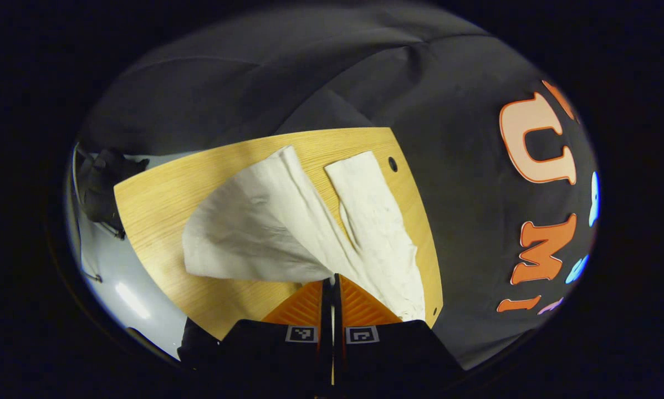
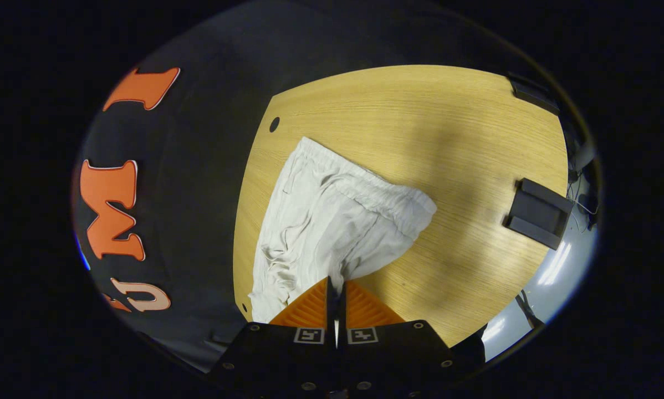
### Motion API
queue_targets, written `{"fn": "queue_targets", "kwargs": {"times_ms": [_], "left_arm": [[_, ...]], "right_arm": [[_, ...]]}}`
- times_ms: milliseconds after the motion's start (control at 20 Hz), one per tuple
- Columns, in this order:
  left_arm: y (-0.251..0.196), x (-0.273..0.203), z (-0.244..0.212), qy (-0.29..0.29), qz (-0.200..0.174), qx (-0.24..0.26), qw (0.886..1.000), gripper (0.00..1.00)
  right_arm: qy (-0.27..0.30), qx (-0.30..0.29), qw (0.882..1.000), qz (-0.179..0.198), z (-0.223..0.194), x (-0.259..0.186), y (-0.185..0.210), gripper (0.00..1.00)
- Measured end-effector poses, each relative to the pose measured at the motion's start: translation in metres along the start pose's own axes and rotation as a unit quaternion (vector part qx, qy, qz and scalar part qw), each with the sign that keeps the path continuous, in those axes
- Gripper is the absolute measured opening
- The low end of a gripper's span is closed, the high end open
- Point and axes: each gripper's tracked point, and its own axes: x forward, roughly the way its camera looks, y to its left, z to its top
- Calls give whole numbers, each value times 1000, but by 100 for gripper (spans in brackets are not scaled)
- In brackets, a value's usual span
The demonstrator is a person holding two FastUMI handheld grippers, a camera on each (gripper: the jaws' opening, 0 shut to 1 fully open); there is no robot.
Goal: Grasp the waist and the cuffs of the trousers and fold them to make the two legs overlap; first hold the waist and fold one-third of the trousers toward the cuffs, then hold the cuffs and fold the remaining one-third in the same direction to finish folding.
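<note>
White trousers [image 1: 287, 221] lie on a wooden table [image 1: 160, 210]. In the left gripper view two cloth ends reach away toward the far table edge. The near cloth rises to my left gripper [image 1: 332, 280], which is shut on a fold of it. In the right gripper view the trousers [image 2: 332, 221] show their gathered elastic waistband [image 2: 365, 177] at the far end. The cloth narrows toward my right gripper [image 2: 336, 285], which is shut on its near edge. The pinched edges themselves are hidden between the fingers.
A black block [image 2: 538, 213] rests near the table's right edge in the right gripper view, with another dark piece [image 2: 534, 94] at the far corner. A small hole [image 2: 274, 124] marks the table [image 2: 476, 138] by the booth wall. Black gear [image 1: 102, 185] stands on the grey floor.
</note>
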Motion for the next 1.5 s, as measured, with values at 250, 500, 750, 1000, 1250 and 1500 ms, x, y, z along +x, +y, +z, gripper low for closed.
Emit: {"fn": "queue_targets", "kwargs": {"times_ms": [250,500,750,1000,1250,1500], "left_arm": [[-45,17,35,-15,1,55,998,5],[-91,54,64,-29,13,89,996,5],[-124,101,84,-29,38,120,992,4],[-136,156,97,-30,69,136,988,5],[-134,201,111,-24,100,152,983,5],[-126,231,116,-11,129,180,975,3]], "right_arm": [[16,-12,1000,13,17,10,49,0],[33,-24,999,18,47,39,102,1],[44,-38,998,13,74,88,146,1],[66,-51,997,-5,88,142,172,1],[82,-47,995,-15,91,180,180,0],[87,-34,995,-35,96,215,173,3]]}}
